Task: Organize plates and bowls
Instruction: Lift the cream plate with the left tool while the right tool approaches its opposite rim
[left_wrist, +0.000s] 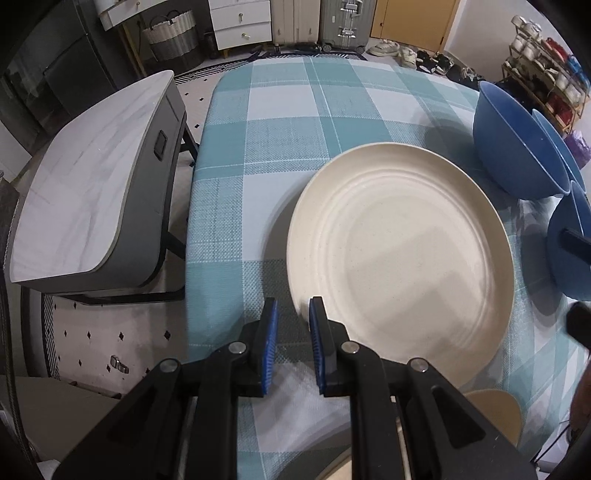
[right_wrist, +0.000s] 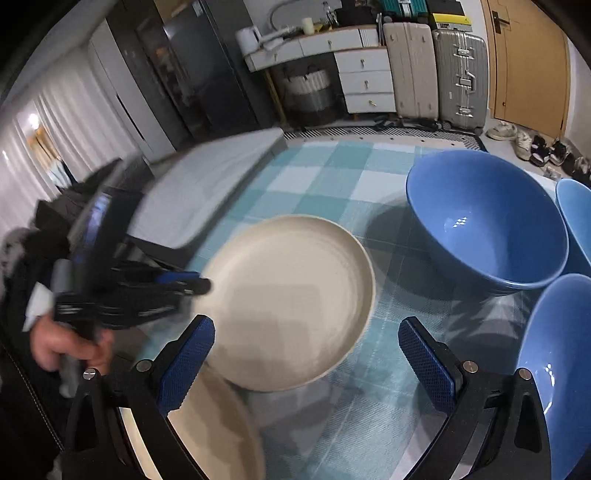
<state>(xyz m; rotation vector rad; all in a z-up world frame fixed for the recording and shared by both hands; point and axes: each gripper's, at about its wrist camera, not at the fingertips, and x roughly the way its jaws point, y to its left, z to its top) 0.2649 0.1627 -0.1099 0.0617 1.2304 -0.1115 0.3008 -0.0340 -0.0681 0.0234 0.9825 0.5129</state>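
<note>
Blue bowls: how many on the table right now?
3. Large blue bowl far right on the checked cloth; second blue bowl beside it at the frame edge; third blue bowl nearest, by the right gripper. More may lie out of frame.

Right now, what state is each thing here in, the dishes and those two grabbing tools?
Round cream plate: lifted, gripped at its rim.
Second cream plate: lying flat, partly under the first.
Three blue bowls: upright, empty.
Left tool: shut on the lifted plate's rim.
Right tool: open, empty.
</note>
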